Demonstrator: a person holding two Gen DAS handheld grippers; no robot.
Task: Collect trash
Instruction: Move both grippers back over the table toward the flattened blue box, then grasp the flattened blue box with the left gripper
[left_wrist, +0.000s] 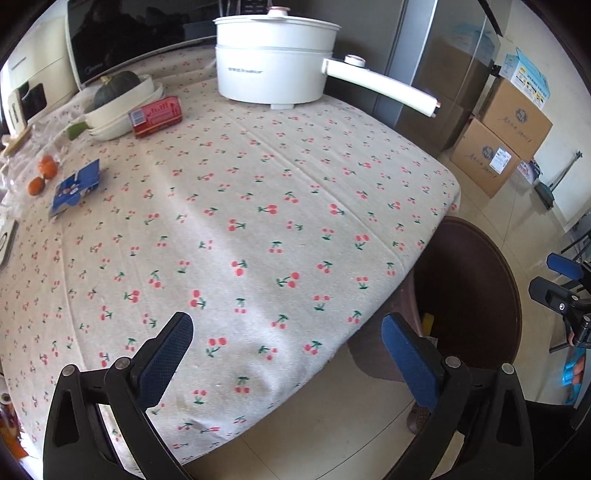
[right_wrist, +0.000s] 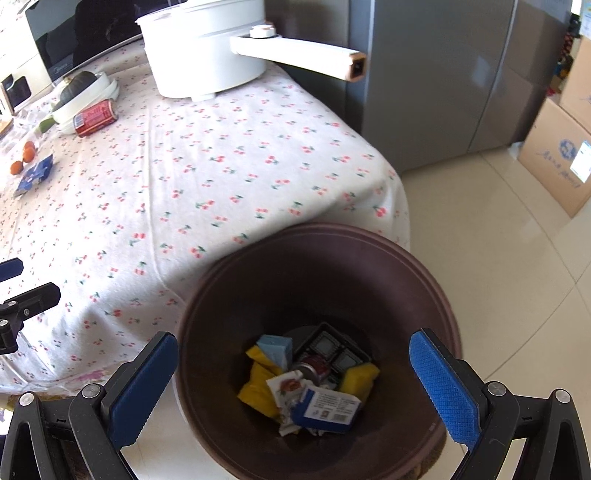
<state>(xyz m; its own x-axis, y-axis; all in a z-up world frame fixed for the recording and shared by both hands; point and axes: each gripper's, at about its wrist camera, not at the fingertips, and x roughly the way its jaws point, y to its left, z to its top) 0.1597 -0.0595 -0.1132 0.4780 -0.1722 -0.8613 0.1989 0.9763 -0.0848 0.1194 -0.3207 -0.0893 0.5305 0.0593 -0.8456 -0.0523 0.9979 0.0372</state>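
Bin holds wrappers; right tool wide above it, left tool wide over tablecloth.

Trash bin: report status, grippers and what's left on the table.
Both grippers open, empty: left gripper over table edge, right gripper above bin. Bin holds wrappers. Blue packet and red can remain. Path unobstructed.

A dark brown round trash bin stands on the floor just beside the tabletop corner, its mouth open upward. At its bottom lies a heap of trash: yellow wrappers, a pale blue carton, a black plastic tray, a red can and a blue-and-white box. On the tabletop's far side, a red box lies flat beside white dishes, and a blue wrapper lies flat near some oranges.
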